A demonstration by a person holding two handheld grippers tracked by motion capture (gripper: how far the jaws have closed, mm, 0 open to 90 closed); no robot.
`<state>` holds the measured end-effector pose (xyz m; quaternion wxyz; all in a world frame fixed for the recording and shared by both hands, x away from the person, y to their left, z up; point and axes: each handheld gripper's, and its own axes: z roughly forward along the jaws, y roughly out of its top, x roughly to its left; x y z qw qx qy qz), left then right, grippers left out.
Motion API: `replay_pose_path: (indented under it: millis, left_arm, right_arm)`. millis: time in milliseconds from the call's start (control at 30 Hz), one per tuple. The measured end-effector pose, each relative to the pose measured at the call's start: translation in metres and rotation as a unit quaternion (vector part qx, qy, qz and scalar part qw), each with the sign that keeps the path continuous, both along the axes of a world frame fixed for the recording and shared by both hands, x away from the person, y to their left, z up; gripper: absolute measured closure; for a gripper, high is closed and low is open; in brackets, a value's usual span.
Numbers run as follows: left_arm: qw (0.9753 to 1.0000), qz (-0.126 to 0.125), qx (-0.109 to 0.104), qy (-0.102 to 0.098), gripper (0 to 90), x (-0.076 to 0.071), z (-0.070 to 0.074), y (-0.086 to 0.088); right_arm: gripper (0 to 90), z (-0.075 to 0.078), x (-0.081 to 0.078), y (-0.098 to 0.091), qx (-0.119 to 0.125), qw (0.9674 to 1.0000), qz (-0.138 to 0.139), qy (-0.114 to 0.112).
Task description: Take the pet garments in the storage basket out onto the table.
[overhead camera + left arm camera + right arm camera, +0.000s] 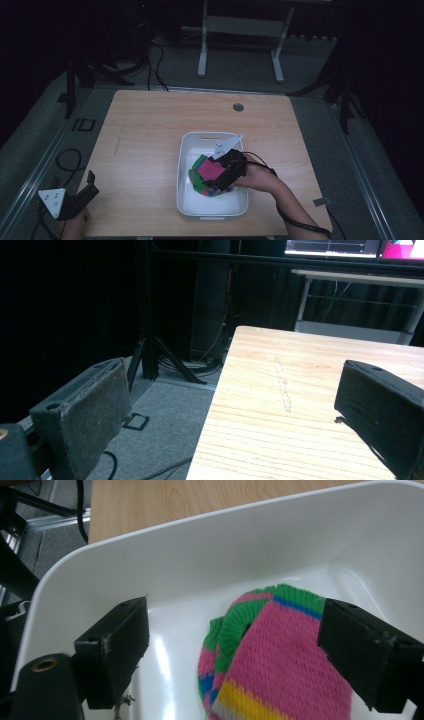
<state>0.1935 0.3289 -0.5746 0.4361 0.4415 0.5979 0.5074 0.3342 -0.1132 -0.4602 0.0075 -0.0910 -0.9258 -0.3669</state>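
Note:
A knitted pink, green, blue and yellow striped garment (204,176) (272,665) lies inside a white plastic tub (186,150) (165,555) on the wooden table (145,150). My right gripper (218,176) (235,655) hovers over the knit inside the tub, its jaws wide apart with the fabric lying loose between and below them. My left gripper (86,192) (235,420) rests off the table's front left corner, jaws apart and nothing between them.
A round grommet hole (238,107) sits near the table's far edge. Cables (70,160) lie on the floor to the left, and a white desk frame (240,40) stands beyond the table. The table edge (220,390) runs between the left jaws.

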Motion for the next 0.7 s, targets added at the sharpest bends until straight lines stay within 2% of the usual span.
replay_pose_path:
  millis: [400,600,700]
  left_arm:
    - [1.0000,-0.002,0.000,-0.001,1.8,0.000,0.000,0.000]
    - [1.0000,-0.002,0.000,-0.001,1.8,0.000,0.000,0.000]
    - [1.0000,-0.002,0.000,-0.001,1.8,0.000,0.000,0.000]
  right_arm:
    - [13.3,-0.026,0.010,0.037,-0.059,0.9982,-0.005,0.003]
    - [13.3,-0.041,0.013,0.050,-0.104,0.9943,-0.020,-0.007]
    - [13.8,-0.048,0.014,0.054,-0.138,0.9896,-0.034,-0.018]
